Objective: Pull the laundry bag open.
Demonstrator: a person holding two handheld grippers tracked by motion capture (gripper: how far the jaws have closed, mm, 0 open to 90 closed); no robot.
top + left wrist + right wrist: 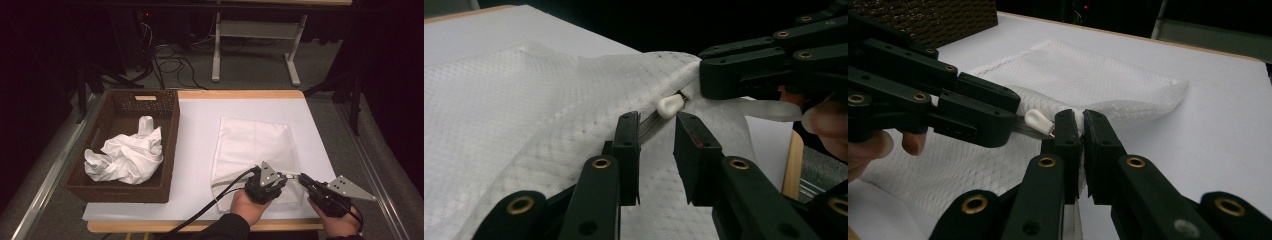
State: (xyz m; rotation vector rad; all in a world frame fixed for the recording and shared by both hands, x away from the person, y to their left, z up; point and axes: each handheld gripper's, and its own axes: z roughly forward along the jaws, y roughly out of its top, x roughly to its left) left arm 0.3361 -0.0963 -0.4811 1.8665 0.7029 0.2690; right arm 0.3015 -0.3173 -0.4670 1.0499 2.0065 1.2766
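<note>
A dark woven wicker basket [170,145] at nine o'clock held crumpled white cloth [127,157]. The flat white mesh laundry bag [252,142] lay mid-table; the right gripper [301,177] clamped its near edge, the left gripper [284,178] gaped beside its white zipper pull [670,106].

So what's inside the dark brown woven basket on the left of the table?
A crumpled white cloth lies in the dark brown woven basket, heaped toward its near end. The far floor shows bare weave. Whatever might sit beneath the cloth is covered.
</note>
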